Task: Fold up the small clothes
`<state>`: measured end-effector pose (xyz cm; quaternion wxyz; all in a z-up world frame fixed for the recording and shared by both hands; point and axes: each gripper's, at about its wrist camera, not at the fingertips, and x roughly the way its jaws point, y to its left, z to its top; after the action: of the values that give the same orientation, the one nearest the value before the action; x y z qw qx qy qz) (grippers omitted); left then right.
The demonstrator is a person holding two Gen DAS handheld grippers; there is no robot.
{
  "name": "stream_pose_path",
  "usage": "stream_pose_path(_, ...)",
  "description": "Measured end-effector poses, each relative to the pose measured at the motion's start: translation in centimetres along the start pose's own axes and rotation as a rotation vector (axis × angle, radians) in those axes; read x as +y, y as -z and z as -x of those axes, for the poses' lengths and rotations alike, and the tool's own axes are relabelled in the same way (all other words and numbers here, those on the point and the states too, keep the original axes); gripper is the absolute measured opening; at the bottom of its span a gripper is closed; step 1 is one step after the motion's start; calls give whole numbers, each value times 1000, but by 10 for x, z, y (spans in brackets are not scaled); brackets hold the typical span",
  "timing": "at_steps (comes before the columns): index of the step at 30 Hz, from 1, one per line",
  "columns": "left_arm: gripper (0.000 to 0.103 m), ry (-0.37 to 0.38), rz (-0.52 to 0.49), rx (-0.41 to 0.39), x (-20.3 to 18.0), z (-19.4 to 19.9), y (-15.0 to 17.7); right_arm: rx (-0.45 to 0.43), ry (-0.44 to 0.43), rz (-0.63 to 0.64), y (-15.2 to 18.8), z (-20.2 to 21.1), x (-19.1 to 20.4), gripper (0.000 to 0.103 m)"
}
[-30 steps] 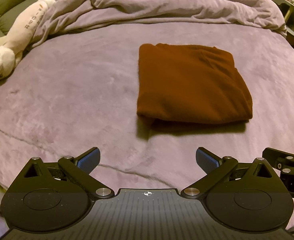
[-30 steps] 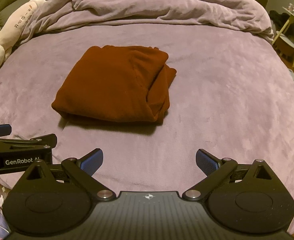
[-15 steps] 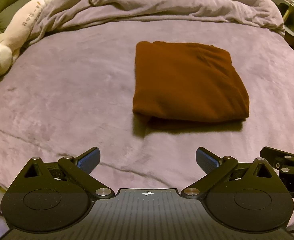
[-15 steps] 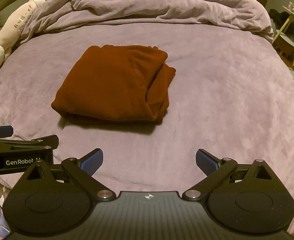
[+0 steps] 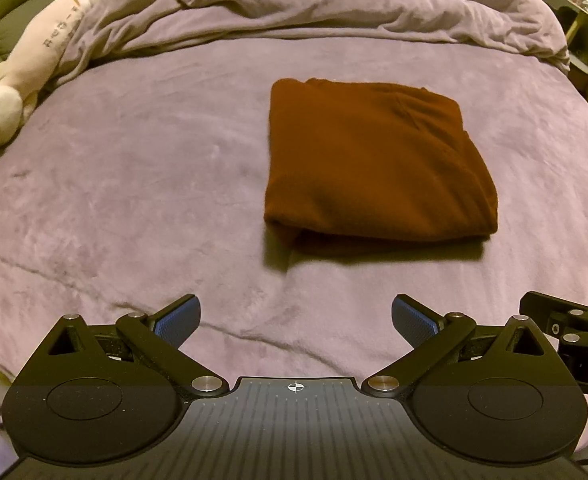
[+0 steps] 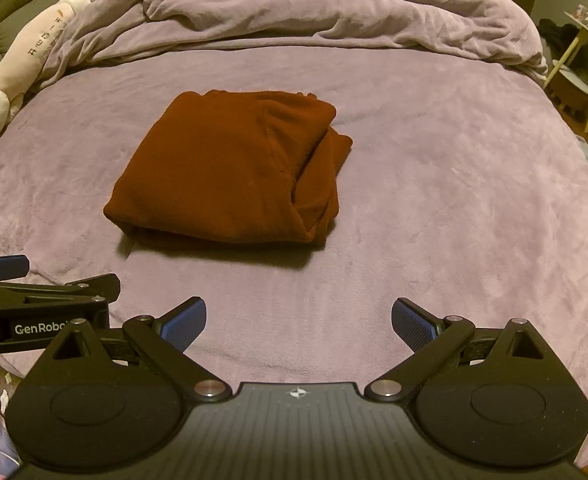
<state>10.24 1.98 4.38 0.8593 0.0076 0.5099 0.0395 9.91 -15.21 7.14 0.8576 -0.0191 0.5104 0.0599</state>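
Reaching back in now looks like the main risk to me: the brown garment [image 5: 378, 160] already sits as a compact folded bundle, and a careless nudge from either of my grippers could drag the top layer and spoil it. Its right side worries me most. In the right wrist view the garment [image 6: 229, 168] shows loose layers bunched and sticking out at that edge, so catching a fingertip there would likely pull the fold open. The soft purple blanket [image 5: 133, 200] beneath could also wrinkle and shift the bundle if I press down on it.

My left gripper [image 5: 296, 320] has its jaws spread wide with nothing between them, and my right gripper [image 6: 298, 320] is the same, wide apart and empty. The garment lies flat on the blanket, well ahead of both pairs of jaws and touching neither. From the left gripper it sits ahead and to the right; from the right gripper, ahead and to the left.
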Motion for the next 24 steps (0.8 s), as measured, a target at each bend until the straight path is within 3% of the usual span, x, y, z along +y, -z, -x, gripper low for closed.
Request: stream_pose_path(24, 103, 7, 11, 14, -1, -2, 1, 0, -10, 1, 2, 0, 2, 99)
